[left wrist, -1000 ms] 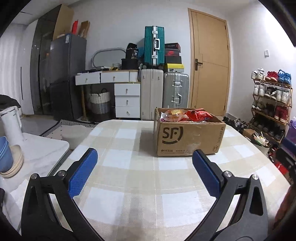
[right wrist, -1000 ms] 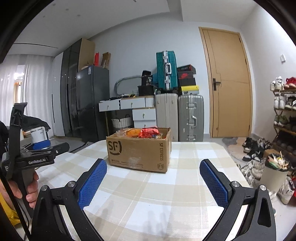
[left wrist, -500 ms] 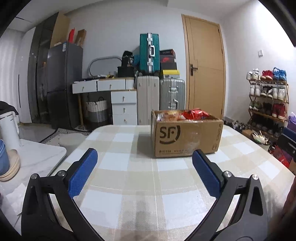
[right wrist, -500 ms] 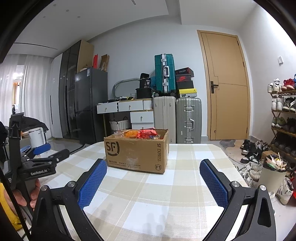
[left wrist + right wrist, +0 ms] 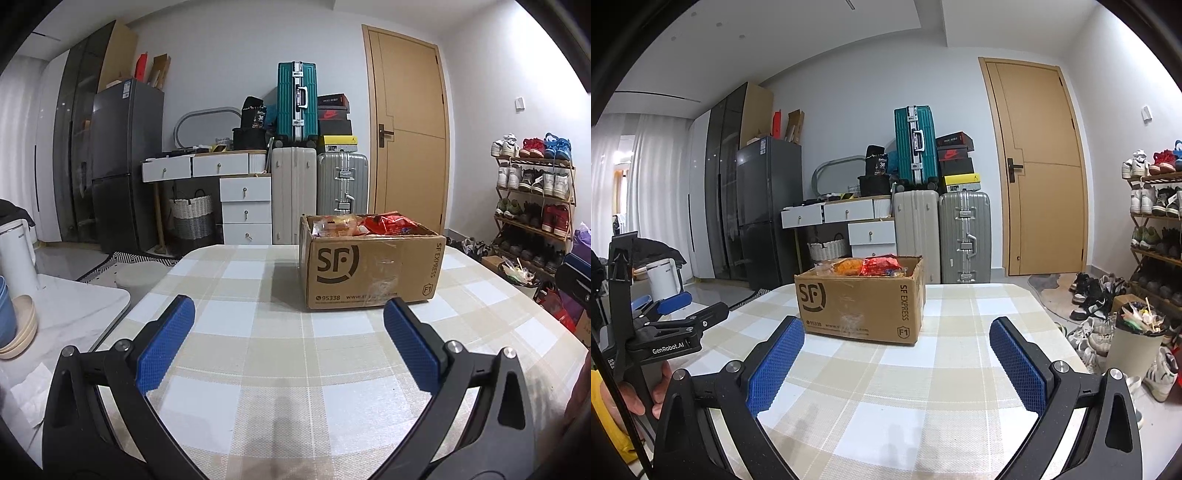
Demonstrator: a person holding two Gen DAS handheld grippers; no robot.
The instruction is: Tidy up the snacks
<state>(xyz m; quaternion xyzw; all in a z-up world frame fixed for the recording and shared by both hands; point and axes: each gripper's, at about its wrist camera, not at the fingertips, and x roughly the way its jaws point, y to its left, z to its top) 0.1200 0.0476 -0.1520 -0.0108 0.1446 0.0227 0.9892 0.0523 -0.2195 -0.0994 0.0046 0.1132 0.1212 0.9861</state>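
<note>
So the cardboard box [image 5: 371, 267] full of snacks [image 5: 364, 224] sits on the checkered surface [image 5: 280, 354], toward the far side. From the left gripper [image 5: 288, 332] it's ahead and a bit off to the right; from the right gripper [image 5: 897, 349] it's ahead and slightly left. Both grippers are spread wide with nothing between the blue pads, hovering over the near part of the surface, well apart from the box. The box's long side runs left to right, facing us. Honestly neither arm looks clearly closer. My guess is either has to go forward and up over the rim to reach the red packet [image 5: 879, 264] on top.
</note>
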